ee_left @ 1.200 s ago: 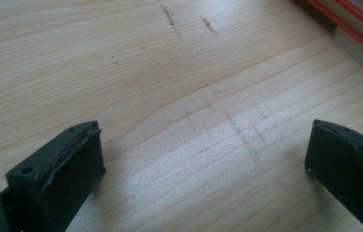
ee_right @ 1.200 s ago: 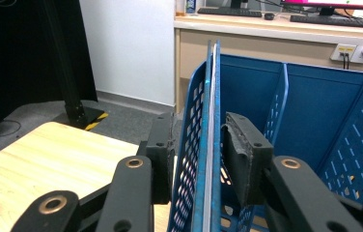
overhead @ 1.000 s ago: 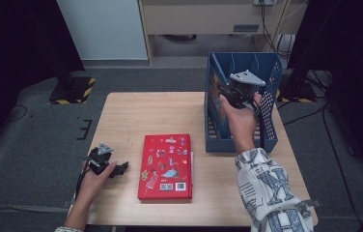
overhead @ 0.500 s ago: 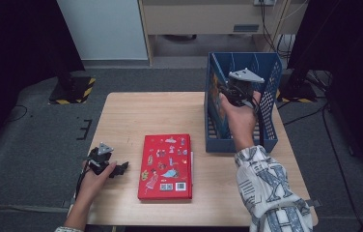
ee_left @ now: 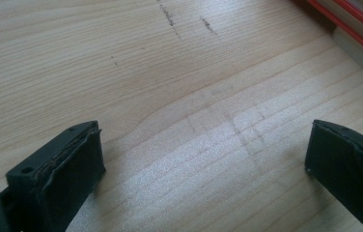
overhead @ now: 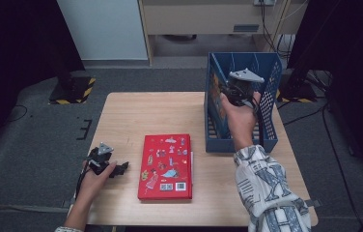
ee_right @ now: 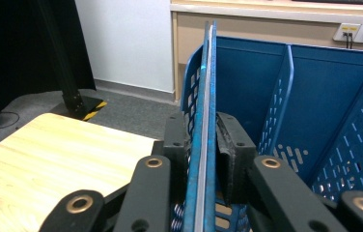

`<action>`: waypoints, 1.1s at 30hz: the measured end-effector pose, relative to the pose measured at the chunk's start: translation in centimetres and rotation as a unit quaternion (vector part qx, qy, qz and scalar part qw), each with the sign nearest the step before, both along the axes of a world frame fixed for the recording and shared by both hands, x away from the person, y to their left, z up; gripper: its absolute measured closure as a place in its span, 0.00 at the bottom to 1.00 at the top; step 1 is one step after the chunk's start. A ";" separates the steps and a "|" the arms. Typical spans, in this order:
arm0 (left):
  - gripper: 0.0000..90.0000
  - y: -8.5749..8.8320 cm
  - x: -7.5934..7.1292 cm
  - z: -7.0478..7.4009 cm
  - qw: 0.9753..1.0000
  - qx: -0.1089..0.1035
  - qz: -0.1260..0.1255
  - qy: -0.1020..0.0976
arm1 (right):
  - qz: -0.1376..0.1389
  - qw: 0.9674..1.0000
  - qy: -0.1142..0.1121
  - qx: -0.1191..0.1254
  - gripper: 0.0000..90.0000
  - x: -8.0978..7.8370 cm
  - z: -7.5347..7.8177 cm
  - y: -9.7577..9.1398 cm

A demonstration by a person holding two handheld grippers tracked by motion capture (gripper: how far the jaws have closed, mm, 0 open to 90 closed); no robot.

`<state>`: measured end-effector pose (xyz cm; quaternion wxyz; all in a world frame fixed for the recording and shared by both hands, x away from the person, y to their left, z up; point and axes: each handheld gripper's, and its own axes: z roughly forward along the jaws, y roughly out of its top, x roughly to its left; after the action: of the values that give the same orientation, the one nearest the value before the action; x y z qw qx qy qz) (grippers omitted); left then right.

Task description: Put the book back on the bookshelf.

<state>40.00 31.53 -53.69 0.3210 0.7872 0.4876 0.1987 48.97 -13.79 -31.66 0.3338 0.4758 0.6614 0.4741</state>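
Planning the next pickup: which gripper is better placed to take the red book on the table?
Left. The left gripper rests open on the table just beside the red book, while the right gripper is closing on a blue book upright in the blue rack.

Matt wood-grain table (overhead: 136, 116), perforated blue plastic rack (overhead: 269, 96), glossy red book (overhead: 166, 166).

Left claw (overhead: 119, 168): black body topped by a grey three-cornered plate, a dark cable trailing from it; its black jaws carry worn, ragged-edged pads and small round holes. Right claw (ee_right: 202, 159): black linkage arms with brass-coloured pivot bushings, grey plate on top, black cable. The right arm wears a white sleeve (overhead: 266, 188) with dark geometric print.
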 end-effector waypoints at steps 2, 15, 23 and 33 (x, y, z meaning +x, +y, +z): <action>0.00 0.0 0.0 0.0 1.000 0.000 0.000 0.000 | -0.002 1.000 0.001 -0.001 0.86 0.0 0.0 0.0; 0.00 0.0 0.0 0.0 1.000 0.000 -0.001 0.000 | -0.032 0.999 -0.013 -0.005 0.92 0.3 0.0 -0.2; 0.00 0.0 0.0 0.0 1.000 0.002 -0.003 0.001 | -0.038 0.999 -0.029 -0.003 0.92 0.9 0.1 0.0; 0.00 0.0 0.0 0.0 1.000 0.003 -0.005 0.002 | -0.051 0.997 -0.055 -0.018 0.92 1.7 -0.2 0.9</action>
<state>39.98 31.55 -53.66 0.3191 0.7907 0.4838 0.1971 50.67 -12.85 -31.90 0.4021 0.4754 0.6256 0.4701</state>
